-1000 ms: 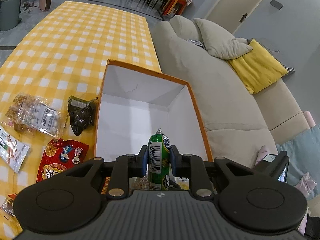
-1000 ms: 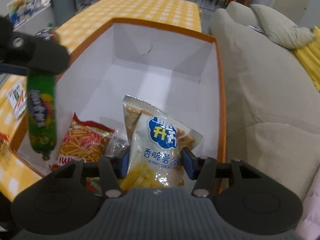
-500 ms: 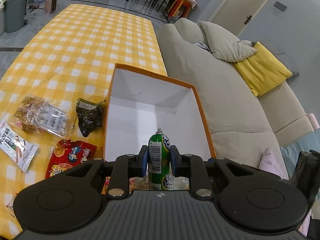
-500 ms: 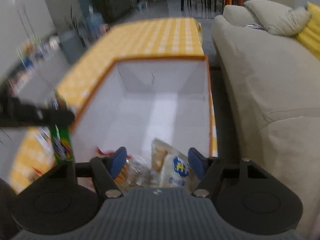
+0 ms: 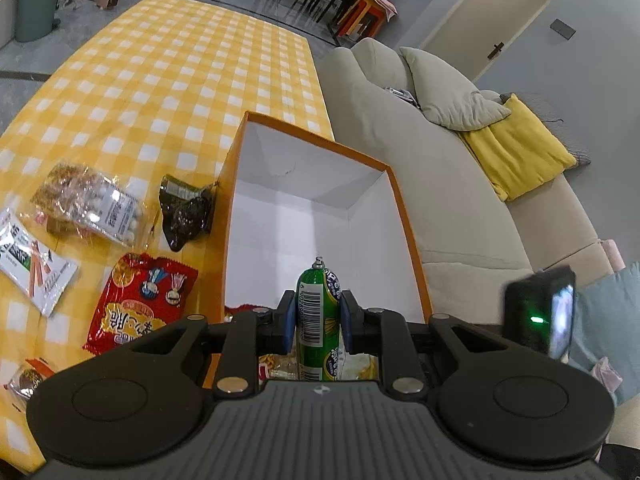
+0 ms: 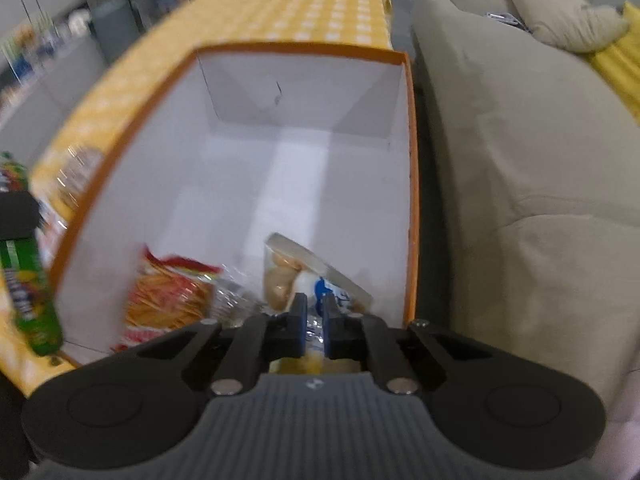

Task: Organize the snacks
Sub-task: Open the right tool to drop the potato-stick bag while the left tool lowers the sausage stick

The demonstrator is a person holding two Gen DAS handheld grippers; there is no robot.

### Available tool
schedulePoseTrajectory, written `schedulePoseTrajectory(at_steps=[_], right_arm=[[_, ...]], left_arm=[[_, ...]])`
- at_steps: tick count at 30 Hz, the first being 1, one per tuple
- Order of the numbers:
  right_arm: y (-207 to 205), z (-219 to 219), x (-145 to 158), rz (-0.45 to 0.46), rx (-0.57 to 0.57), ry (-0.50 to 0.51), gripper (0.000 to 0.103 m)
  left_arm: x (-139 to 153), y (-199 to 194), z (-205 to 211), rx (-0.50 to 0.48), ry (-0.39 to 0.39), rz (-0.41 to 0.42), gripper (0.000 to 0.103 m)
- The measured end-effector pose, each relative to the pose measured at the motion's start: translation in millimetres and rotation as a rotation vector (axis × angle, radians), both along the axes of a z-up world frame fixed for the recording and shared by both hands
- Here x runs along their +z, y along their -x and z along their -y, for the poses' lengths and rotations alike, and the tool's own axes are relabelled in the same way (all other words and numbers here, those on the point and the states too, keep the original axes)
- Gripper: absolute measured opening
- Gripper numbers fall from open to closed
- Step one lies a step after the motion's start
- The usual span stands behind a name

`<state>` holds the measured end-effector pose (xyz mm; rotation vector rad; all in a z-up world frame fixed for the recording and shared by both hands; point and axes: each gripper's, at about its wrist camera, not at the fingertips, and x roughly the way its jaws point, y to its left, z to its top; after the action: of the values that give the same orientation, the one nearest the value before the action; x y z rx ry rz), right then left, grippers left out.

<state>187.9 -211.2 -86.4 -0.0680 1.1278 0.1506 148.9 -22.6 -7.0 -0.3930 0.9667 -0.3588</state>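
An orange box with a white inside stands at the table's right edge. My left gripper is shut on a green sausage stick, held upright above the box's near end; the stick also shows at the left of the right wrist view. My right gripper is shut and empty, above the near end of the box. Below it lie a white potato-stick bag and a red-and-yellow chip bag.
On the yellow checked table left of the box lie a red snack bag, a dark packet, a clear bag of white sweets and a white packet. A beige sofa runs along the right.
My right gripper let go of the potato-stick bag, which now lies in the box, rose, and closed empty. My left gripper with the sausage stick drew back and higher.
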Motion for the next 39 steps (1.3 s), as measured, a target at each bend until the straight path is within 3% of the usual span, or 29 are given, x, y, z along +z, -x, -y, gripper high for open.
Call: schedulePoseTrajectory(at_steps=[4,10,19,22,27,32,35,39], right_arm=[[-1.8,-23.4,-11.1,-0.036,0.061,0.191,0.003],[-0.5,-44.3,-29.2,-0.106,0.108,0.325,0.001],[-8.2,-43.5,-44.4,-0.144,0.106,0.338,0.0],[-4.8,-37.2,-42.0,-0.128,0.096,0.299,0.0],[6.1,-7.7,-20.0,-0.034,0.013,0.04,0.002],[14.1,16.5,7.2,0.062,0.016,-0.124,0.003],[13.6,42.4,12.4,0.085,-0.02,-0.305,0.003],[22.6,60.8,21.8,0.165,-0.005,-0.284,0.004]], left_arm=[[-3.6,5.1,-7.8,-0.007,0.026,-0.007,0.024],[-5.0,8.4,-16.4,-0.011,0.083,-0.009,0.024],[-7.6,6.3,-29.6,0.036,0.085,-0.018,0.024],[-4.3,7.0,-32.2,0.046,0.068,-0.007,0.024],[0.5,-0.2,-26.0,0.058,0.061,-0.009,0.024],[-4.0,-17.4,5.8,0.089,0.034,-0.057,0.024],[-10.8,-30.5,41.8,0.034,-0.114,-0.051,0.024],[-17.2,-48.4,79.8,-0.076,-0.333,-0.03,0.024]])
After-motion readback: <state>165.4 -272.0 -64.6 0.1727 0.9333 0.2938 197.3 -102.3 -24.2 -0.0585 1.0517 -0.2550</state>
